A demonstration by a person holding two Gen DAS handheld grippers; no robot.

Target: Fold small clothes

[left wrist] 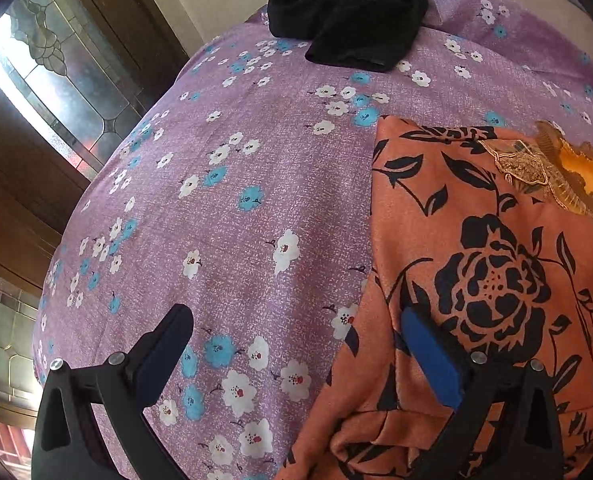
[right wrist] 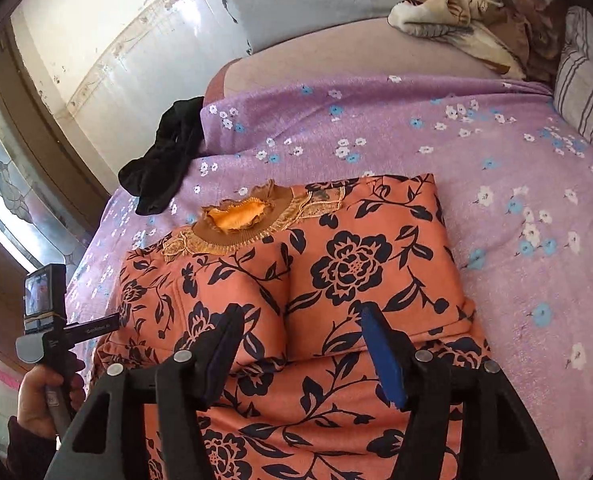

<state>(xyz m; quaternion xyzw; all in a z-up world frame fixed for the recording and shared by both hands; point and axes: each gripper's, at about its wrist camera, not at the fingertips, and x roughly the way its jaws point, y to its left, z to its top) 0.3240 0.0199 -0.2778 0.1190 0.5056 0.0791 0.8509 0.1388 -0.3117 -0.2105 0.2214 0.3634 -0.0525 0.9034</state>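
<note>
a purple floral bedsheet (right wrist: 476, 168) spreads out ahead of both grippers and off to the right of the right one, bare but for a black garment (left wrist: 352, 16) bunched far ahead of the left gripper, near the sheet's far edge by the wall. the orange floral top (right wrist: 336, 264), the piece being folded, lies flat directly under and ahead of the right gripper (right wrist: 302, 344), its gold-trimmed neckline (right wrist: 236, 220) at the far end and both sleeves seemingly turned in to meet down the middle. that gripper hovers with fingers spread, holding nothing. the left gripper (left wrist: 296, 344) is likewise spread wide and empty, straddling the top's left edge: one blue pad (left wrist: 432, 356) over the orange cloth, the other finger over the sheet.

the next fold looks to be hem to neckline. it would go best with each gripper pinching a near corner through all layers, lifting together and laying the hem square on the shoulders, so the tucked sleeves do not slide out.

there is open sheet ahead of the neckline and to the right. on the left the bed's edge sits near the top, with a glazed wooden door (left wrist: 56, 80) beyond, so swings that way want keeping short.
</note>
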